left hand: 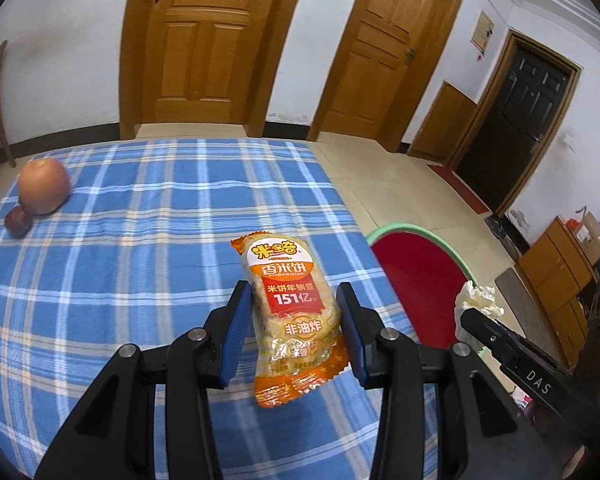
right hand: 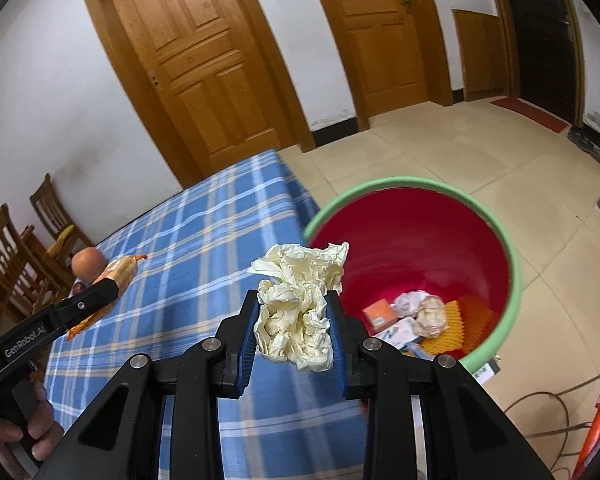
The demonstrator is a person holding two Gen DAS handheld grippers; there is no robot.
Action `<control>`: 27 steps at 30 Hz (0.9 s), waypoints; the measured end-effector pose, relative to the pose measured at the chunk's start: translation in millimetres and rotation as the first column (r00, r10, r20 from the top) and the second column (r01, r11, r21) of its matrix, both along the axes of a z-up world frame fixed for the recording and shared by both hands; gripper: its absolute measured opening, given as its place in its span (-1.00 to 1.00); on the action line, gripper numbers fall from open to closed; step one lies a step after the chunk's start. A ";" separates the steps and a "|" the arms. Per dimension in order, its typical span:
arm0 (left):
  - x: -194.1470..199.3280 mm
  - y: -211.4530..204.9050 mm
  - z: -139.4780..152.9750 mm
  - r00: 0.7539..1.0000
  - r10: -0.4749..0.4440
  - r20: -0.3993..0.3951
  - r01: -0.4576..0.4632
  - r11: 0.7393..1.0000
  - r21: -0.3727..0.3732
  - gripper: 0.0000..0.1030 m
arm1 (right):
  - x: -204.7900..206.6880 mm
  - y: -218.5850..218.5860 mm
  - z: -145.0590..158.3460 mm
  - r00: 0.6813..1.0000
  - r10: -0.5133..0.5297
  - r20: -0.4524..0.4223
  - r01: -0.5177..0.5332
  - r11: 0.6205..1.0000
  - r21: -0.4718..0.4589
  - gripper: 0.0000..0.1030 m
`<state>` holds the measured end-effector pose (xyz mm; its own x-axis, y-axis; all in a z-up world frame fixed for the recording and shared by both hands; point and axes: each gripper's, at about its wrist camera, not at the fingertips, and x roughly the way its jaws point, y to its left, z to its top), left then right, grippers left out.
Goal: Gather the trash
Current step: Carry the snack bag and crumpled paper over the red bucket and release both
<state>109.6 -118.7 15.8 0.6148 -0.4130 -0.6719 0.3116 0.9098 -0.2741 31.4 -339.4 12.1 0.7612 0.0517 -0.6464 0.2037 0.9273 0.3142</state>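
My left gripper [left hand: 294,300] is shut on an orange rice-cracker packet [left hand: 290,304], held upright above the blue checked tablecloth [left hand: 140,240]. In the right wrist view my right gripper [right hand: 294,304] is shut on a crumpled cream paper wad [right hand: 296,304], held over the table's edge just left of the red bin with a green rim [right hand: 512,264]. The bin holds several pieces of trash, among them small boxes and paper balls [right hand: 430,314]. The left gripper [right hand: 100,292] with its packet shows at the left of the right view; the right gripper's finger [left hand: 500,340] and wad show at the right of the left view.
An apple [left hand: 44,192] and a small dark red fruit [left hand: 18,222] lie at the table's far left. Wooden chairs [right hand: 16,264] stand beyond the table. The bin [left hand: 416,264] sits on the tiled floor off the table's right edge. Cables [right hand: 548,404] lie on the floor at the right.
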 end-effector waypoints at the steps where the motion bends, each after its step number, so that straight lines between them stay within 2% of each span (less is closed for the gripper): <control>1: 1.3 -2.6 0.2 1.000 -0.005 0.000 0.005 1.000 0.001 -0.16 | -0.2 -4.8 -1.2 1.000 -0.009 -0.002 0.009 1.000 0.002 -0.38; 19: 16.3 -69.4 -11.7 0.995 -0.101 -0.021 0.102 0.994 0.049 -0.16 | 4.5 -62.8 -28.5 0.992 -0.112 -0.058 0.112 0.994 0.003 -0.36; 27: 17.1 -84.5 -16.3 0.992 -0.120 -0.028 0.122 0.990 0.067 -0.16 | 6.4 -76.6 -38.2 0.989 -0.126 -0.076 0.129 0.991 0.027 -0.23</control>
